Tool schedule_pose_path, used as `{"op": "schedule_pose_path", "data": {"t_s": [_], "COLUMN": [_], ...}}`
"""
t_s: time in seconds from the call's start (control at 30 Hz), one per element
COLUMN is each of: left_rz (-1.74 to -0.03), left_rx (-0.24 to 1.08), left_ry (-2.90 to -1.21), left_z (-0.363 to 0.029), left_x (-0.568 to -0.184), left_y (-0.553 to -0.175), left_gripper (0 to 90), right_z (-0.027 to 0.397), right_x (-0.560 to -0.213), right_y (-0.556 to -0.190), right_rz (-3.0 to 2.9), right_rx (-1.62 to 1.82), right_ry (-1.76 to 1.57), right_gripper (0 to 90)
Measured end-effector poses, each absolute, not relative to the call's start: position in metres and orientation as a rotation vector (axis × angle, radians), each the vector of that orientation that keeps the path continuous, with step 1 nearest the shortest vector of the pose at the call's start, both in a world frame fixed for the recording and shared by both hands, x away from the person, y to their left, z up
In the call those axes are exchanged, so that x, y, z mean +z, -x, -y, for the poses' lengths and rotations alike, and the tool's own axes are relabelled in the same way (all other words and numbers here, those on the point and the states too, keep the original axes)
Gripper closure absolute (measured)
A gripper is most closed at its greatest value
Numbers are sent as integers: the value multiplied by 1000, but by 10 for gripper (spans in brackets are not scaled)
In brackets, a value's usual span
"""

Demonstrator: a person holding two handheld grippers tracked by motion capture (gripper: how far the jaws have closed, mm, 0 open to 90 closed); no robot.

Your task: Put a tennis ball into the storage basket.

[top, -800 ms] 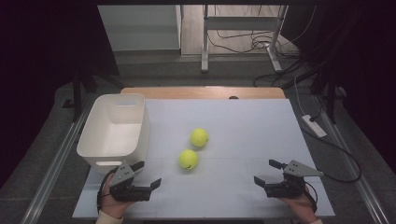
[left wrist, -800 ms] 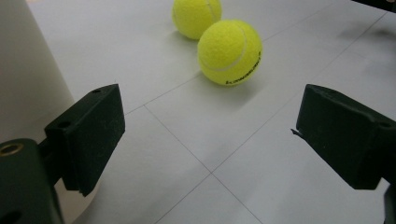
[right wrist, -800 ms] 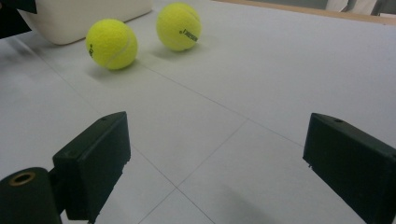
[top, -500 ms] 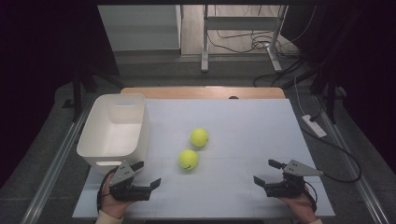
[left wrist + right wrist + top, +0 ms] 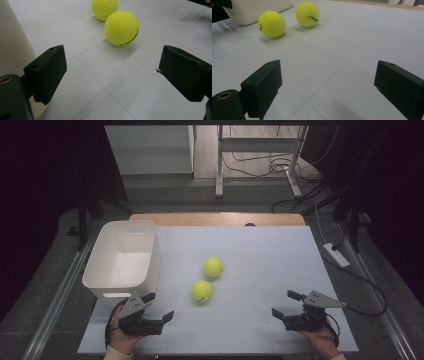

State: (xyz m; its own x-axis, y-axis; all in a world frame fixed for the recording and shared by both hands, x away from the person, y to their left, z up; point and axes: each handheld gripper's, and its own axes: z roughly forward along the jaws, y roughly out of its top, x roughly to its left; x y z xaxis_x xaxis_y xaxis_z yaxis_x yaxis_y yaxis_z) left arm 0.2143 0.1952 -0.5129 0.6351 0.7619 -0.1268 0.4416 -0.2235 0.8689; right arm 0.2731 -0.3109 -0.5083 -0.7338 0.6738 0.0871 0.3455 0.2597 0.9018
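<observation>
Yellow felt is catching the light in the high view, where two tennis balls are sitting mid-table: the nearer ball (image 5: 201, 290) just ahead of the left gripper (image 5: 159, 307), the farther ball (image 5: 213, 267) beyond it, the white bin (image 5: 122, 257) lying to their left. The right gripper (image 5: 284, 303) is waiting well apart, jaws spread. In the left gripper view, the jaws are standing wide and empty, framing the nearer ball (image 5: 121, 28); centring them on it before closing looks wise. In the right gripper view, both balls are lying far off, jaws apart
</observation>
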Motion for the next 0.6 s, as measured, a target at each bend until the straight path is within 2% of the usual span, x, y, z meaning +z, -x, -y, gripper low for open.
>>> {"op": "schedule_pose_path", "data": {"t_s": [0.6], "left_rz": [-991], "left_rx": [412], "left_ry": [-1885], "left_z": [-185], "left_x": [-501], "left_y": [-217], "left_gripper": [89], "right_z": [311], "right_x": [-509], "right_y": [-277], "right_rz": [-2227], "right_rx": [1488], "right_ry": [-954], "right_gripper": [80]}}
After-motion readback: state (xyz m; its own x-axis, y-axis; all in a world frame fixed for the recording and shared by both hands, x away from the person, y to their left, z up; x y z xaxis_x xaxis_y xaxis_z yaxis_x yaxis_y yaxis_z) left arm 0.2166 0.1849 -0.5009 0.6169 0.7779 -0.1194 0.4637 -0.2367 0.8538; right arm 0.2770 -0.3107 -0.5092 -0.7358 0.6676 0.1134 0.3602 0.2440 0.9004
